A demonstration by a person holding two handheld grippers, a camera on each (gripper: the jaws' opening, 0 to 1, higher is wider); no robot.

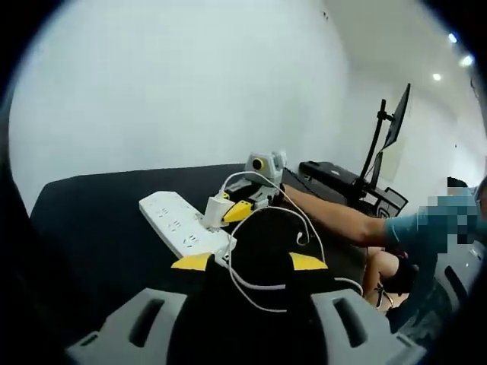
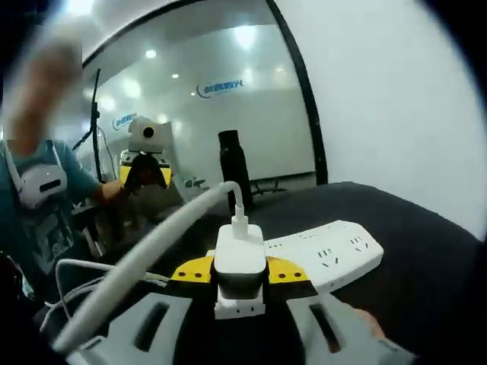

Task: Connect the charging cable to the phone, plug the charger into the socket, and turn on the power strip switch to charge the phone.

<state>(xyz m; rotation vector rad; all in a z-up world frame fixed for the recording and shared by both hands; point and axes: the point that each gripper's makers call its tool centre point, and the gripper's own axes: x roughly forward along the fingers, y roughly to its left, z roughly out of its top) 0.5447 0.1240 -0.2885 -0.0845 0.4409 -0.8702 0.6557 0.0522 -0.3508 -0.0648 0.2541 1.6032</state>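
White walls and a glass partition enclose an office room, and a black table [image 1: 99, 220] fills the foreground.

In the right gripper view, the right gripper [image 2: 240, 274] has its yellow-tipped jaws clamped on the sides of a white charger [image 2: 240, 262], which stands upright between them. A white charging cable [image 2: 144, 255] leaves the top of the charger, arcs up and sweeps down toward the lower left of that view. Just behind the charger lies the white power strip [image 2: 327, 255], flat on the table, its rows of sockets facing up. Farther back stands a black bottle [image 2: 234, 171], upright near the table's far edge. To the left, the left gripper [image 2: 143, 173] shows, held up by a person in a teal shirt [image 2: 46, 213].

In the left gripper view, the left gripper [image 1: 249, 262] has its jaws apart, yellow tips on either side of a gap, with nothing between them. The cable [image 1: 262, 285] loops across the table just beyond the tips. Past it, the power strip [image 1: 183, 224] lies at a slant, and the right gripper [image 1: 232, 211] holds the charger [image 1: 214, 211] right at the strip's near end; whether its prongs are in a socket cannot be told. A person's bare forearm [image 1: 335, 220] reaches in from the right behind that gripper. A dark monitor on a stand [image 1: 392, 129] rises in the background. I cannot make out the phone.
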